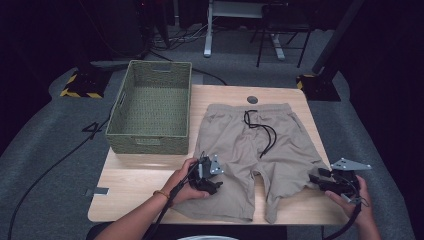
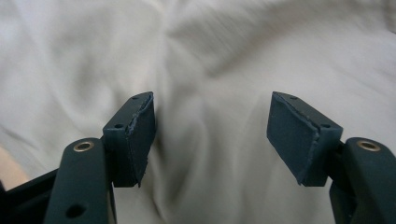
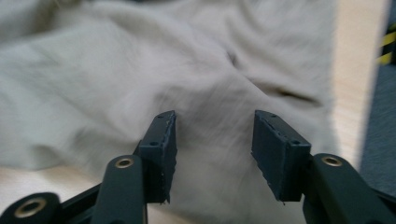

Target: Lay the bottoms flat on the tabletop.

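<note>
So the khaki shorts are spread flat on the right half of the table, waistband away from the person and both legs toward the near edge — looks set up for folding, I'd guess. Left gripper sits over the left leg with jaws apart and cloth between them, not pinched. Right gripper is at the right leg's outer hem, also open and holding nothing. The woven basket stands just left of the shorts — bare wood in front of it, little spare table to the right.
</note>
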Tool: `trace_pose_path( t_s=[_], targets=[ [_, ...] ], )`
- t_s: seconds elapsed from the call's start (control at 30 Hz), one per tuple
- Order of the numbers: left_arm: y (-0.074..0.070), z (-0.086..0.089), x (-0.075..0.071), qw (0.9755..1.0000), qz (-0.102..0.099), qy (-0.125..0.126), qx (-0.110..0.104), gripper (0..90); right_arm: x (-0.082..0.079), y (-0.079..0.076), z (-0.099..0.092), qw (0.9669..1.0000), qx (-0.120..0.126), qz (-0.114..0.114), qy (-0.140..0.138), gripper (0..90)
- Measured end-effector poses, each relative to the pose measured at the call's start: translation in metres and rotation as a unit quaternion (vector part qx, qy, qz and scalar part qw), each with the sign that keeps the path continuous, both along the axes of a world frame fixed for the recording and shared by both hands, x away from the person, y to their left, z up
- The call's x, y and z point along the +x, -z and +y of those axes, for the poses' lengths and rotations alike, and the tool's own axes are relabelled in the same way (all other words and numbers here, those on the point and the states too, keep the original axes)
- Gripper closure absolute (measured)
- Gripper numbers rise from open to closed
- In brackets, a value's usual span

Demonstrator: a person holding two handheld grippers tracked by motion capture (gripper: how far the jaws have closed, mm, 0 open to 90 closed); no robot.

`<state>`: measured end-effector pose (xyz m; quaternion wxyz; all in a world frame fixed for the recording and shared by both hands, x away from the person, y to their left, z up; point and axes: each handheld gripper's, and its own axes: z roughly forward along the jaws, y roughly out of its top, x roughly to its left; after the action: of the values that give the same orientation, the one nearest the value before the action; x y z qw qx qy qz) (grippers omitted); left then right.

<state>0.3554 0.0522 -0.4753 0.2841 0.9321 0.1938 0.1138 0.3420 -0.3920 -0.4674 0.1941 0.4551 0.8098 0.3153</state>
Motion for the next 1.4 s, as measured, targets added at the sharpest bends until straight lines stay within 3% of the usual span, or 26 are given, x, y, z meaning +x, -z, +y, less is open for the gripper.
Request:
trace_pose_path(
  t_s=[0.13, 0.23, 0.33, 0.6, 0.73, 0.8, 0.87, 0.93, 1.03, 1.1, 1.17, 1.23, 1.3, 1.37, 1.4],
  targets=[
    [0.008, 0.0, -0.002, 0.9999, 0.012, 0.008, 0.004, 34.0, 0.009, 0.017, 0.013, 0.9991, 0.007, 0.028, -0.032, 54.9],
    [0.012, -0.002, 0.004, 0.9995, 0.021, 0.002, -0.024, 33.4, 0.017, 0.021, 0.026, 0.9985, 0.01, 0.027, -0.046, 55.3],
    [0.016, -0.006, 0.016, 0.9983, 0.035, -0.01, -0.046, 30.5, 0.027, 0.02, 0.035, 0.9982, -0.004, 0.023, -0.055, 55.5],
    [0.023, -0.023, 0.053, 0.9963, 0.022, -0.03, -0.077, 23.7, 0.071, 0.024, 0.043, 0.9993, 0.005, 0.006, -0.036, 55.4],
    [0.024, -0.029, 0.071, 0.9948, 0.018, -0.053, -0.084, 22.7, 0.099, 0.024, 0.043, 0.9999, 0.009, 0.004, -0.01, 55.3],
    [0.025, -0.029, 0.08, 0.9934, 0.016, -0.074, -0.086, 20.1, 0.109, 0.023, 0.044, 1.0, 0.005, 0.006, 0.003, 54.4],
    [0.023, -0.028, 0.086, 0.9932, 0.017, -0.084, -0.079, 20.0, 0.113, 0.022, 0.044, 0.9998, -0.014, 0.004, 0.012, 49.6],
    [0.021, -0.025, 0.089, 0.9927, 0.01, -0.101, -0.065, 20.0, 0.11, 0.017, 0.042, 0.9994, -0.027, 0.002, 0.019, 47.8],
    [0.015, -0.021, 0.084, 0.9928, 0.001, -0.114, -0.037, 24.1, 0.092, 0.006, 0.029, 0.9995, -0.002, -0.023, 0.022, 48.7],
    [0.008, -0.017, 0.076, 0.9947, -0.016, -0.098, -0.026, 25.4, 0.076, 0.0, 0.019, 0.9992, -0.003, -0.033, 0.021, 48.7],
    [0.003, -0.012, 0.064, 0.9966, -0.01, -0.068, -0.046, 26.2, 0.059, -0.004, 0.011, 0.999, 0.009, -0.04, 0.017, 50.5],
    [0.001, -0.008, 0.047, 0.9979, -0.016, -0.038, -0.05, 27.0, 0.043, -0.004, 0.008, 0.9991, 0.006, -0.041, -0.004, 50.3],
    [0.002, -0.004, 0.036, 0.9978, -0.005, -0.021, -0.062, 26.8, 0.032, 0.0, 0.011, 0.9988, 0.005, -0.039, -0.029, 49.7],
    [0.005, 0.0, 0.027, 0.9986, -0.007, -0.018, -0.05, 27.4, 0.032, 0.006, 0.015, 0.9984, -0.031, -0.034, -0.033, 49.0],
    [0.008, 0.004, 0.024, 0.9986, -0.006, -0.018, -0.05, 28.0, 0.035, 0.009, 0.015, 0.9984, -0.038, -0.03, -0.029, 48.3]
  ],
)
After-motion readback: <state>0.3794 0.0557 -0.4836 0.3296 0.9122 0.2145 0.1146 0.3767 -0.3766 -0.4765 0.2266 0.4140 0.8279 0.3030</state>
